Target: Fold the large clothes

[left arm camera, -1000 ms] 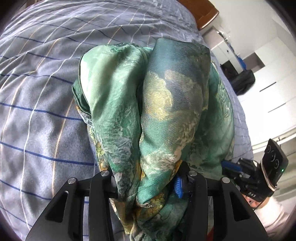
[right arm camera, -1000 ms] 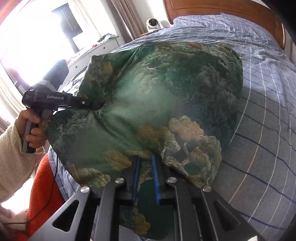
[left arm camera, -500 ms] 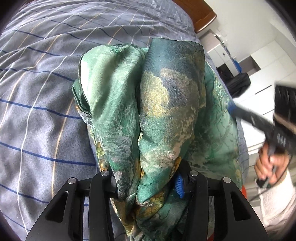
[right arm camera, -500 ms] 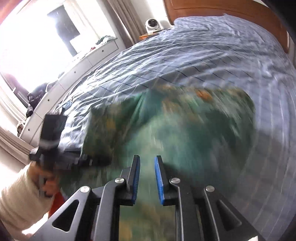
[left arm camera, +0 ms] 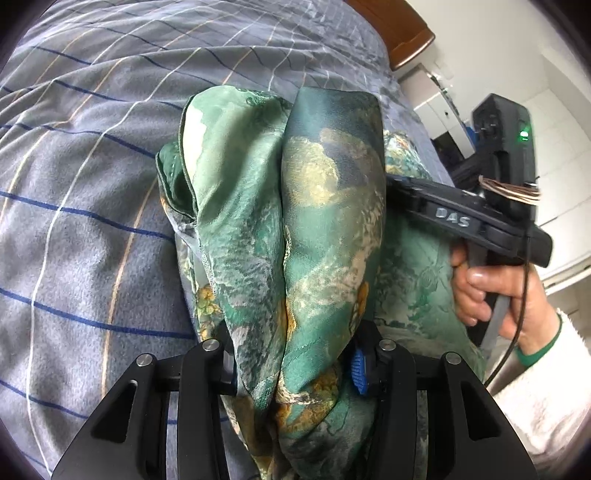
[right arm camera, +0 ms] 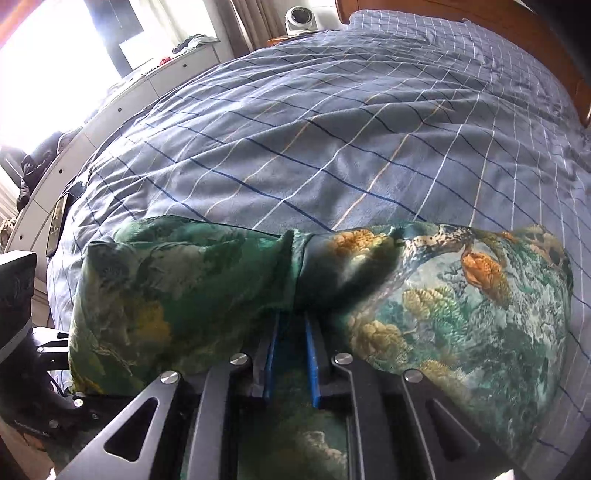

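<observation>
A green silky garment with a gold and white landscape print (left arm camera: 295,229) lies bunched on the bed. My left gripper (left arm camera: 291,365) is shut on a thick fold of it near the bed's edge. In the right wrist view the garment (right arm camera: 461,302) spreads low across the blanket. My right gripper (right arm camera: 291,354) stands at the garment's near edge with its blue pads (right arm camera: 310,362) a narrow gap apart; its tips are hidden under the cloth, so I cannot tell if it grips any. In the left wrist view the right gripper's body (left arm camera: 461,218) pokes into the fabric from the right.
The bed has a grey-blue checked blanket (right arm camera: 351,129) and a wooden headboard (right arm camera: 517,22) at the far end. White drawers (right arm camera: 110,107) run along the left side of the bed under a bright window. White cabinets (left arm camera: 554,147) stand to the right in the left wrist view.
My right gripper let go of the garment, swung away, and came back in low against it. The garment dropped from a raised drape to a heap. My left gripper kept its hold.
</observation>
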The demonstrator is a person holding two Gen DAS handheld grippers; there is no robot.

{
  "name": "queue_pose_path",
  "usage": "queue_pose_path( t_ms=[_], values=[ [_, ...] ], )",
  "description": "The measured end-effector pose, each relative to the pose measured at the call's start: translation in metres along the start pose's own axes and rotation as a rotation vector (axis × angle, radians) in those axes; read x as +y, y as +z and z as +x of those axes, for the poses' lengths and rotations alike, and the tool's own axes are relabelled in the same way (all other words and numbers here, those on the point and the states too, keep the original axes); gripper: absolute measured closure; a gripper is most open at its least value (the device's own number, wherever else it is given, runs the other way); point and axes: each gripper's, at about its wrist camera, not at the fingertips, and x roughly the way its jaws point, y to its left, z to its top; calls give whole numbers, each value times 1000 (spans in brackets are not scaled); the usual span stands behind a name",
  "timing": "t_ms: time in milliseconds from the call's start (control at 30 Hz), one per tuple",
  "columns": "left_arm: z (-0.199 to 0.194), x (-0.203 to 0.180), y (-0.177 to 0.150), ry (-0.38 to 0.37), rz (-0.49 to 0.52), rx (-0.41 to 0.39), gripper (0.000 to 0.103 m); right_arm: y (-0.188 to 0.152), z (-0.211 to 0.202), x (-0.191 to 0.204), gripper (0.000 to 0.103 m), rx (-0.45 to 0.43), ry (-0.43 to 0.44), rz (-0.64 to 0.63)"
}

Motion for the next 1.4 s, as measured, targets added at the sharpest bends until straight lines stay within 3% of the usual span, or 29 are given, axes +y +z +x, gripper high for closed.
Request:
queue_pose_path(
  t_ms=[133, 400, 500, 600, 700, 800, 900, 1000, 1100, 1233, 1333, 1400],
  values=[
    [-3, -3, -3, 8, 11, -9, 57, -23, -43, 8, 88, -55, 29, 17],
    [-2, -2, -2, -4, 4, -8, 56, -154, -138, 30, 87, -87, 45, -80],
    [0, -4, -1, -8, 2, -11, 55, -181, -147, 34, 88, -81, 23, -76],
    [2, -8, -2, 10, 7, -18, 55, -184, -114, 27, 89, -13, 2, -26],
    [-1, -16, -4, 44, 16, -27, 55, -185, -94, 21, 90, -3, 4, -11],
    [-5, -18, -3, 48, 10, -39, 51, -174, -112, 27, 87, 14, -17, -25],
    [-9, -21, -4, 40, -8, -53, 45, -157, -138, 48, 84, -62, -63, -92],
    [-25, -27, -5, 35, -32, -61, 34, -135, -138, 70, 84, -129, 7, -140],
    [-63, -27, -10, 50, -41, -119, 19, -121, -106, 88, 84, -120, 104, -167],
    [-97, 9, -27, -51, -124, -188, 12, -116, -79, 77, 86, -72, 138, -91],
    [-89, 42, -38, -134, -193, -178, 12, -116, -79, 65, 87, -78, 162, -69],
    [-70, 55, -42, -241, -227, -157, 12, -116, -80, 59, 87, -78, 162, -64]
  ],
)
